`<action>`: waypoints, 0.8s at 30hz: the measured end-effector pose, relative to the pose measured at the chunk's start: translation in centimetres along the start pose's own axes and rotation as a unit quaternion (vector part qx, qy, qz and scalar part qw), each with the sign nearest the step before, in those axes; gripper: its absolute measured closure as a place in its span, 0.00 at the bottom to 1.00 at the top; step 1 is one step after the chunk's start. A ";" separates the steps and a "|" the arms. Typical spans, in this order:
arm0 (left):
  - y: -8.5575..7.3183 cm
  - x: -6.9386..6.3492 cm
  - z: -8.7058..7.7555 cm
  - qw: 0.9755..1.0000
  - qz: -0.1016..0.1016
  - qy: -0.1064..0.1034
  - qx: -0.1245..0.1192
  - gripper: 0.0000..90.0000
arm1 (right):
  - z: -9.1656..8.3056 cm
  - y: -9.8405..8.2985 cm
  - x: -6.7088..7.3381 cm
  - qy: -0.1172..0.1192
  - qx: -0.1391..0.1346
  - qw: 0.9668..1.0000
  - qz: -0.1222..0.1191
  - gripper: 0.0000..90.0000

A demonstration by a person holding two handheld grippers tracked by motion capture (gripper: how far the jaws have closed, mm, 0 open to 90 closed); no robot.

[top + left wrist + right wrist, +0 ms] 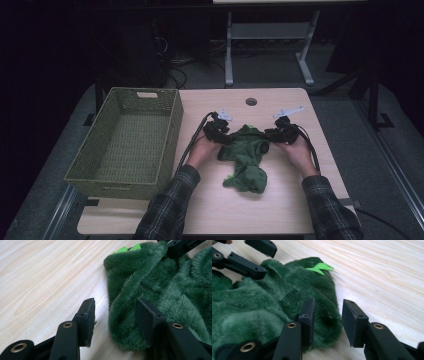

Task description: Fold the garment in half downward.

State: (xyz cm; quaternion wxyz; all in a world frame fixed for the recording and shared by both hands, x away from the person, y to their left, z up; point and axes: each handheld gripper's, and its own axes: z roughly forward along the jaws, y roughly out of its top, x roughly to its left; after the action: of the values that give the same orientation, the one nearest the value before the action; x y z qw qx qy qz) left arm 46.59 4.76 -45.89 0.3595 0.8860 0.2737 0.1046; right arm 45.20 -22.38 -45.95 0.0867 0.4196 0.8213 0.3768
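- On the tabletop [280,200], light wood grain w/ a round hole near the far edge, a green plush garment [246,159] lies crumpled at centre, between both hands.
- Room around it is dark; grey floor, metal legs of another table at the far side.
- Woven green basket [127,140] sits at the left edge of the tabletop, well apart from the garment.
- High view: left tool [223,136] & right tool [270,135] meet the garment's far end from either side; plaid sleeves come in from the near edge.
- Left tool's own view adds what the high view can't: its jaws sit about half open, a thick fold of plush edge between them, the right jaw against the fabric, the left jaw clear of it over bare wood. No grip yet.
- Right tool [327,315] view: jaws part open, straddling the plush rim; left jaw lies on the fabric, right jaw over bare wood, not clamped. A bright green felt patch [320,268] shows on the far part.
- Garment's long axis runs far-to-near, wide end far at the tools, narrower end trailing near & slightly right.
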 end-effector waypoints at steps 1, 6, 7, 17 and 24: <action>0.0 0.0 0.0 1.000 0.000 0.000 0.001 0.56 | 0.0 0.0 -0.1 -0.003 0.001 1.000 -0.001 0.68; -0.1 0.2 0.3 1.000 0.006 0.003 0.003 0.59 | 0.2 0.0 0.1 0.000 -0.003 1.000 -0.011 0.68; -0.2 0.2 0.4 1.000 0.006 0.003 0.005 0.60 | 0.4 0.0 0.2 0.000 -0.003 1.000 -0.014 0.68; -0.2 0.4 0.7 1.000 0.003 -0.001 0.008 0.68 | 1.0 -0.1 0.3 -0.014 0.019 1.000 -0.021 0.76; 0.2 0.2 1.0 1.000 0.012 -0.004 0.018 0.77 | 0.9 -0.1 0.3 -0.005 0.020 1.000 -0.015 0.90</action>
State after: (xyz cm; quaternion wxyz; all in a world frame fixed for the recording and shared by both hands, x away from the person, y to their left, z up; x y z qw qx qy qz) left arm 47.18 4.18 -46.46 0.3435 0.8959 0.2631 0.1010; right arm 45.34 -21.72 -46.62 0.0884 0.4107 0.8346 0.3563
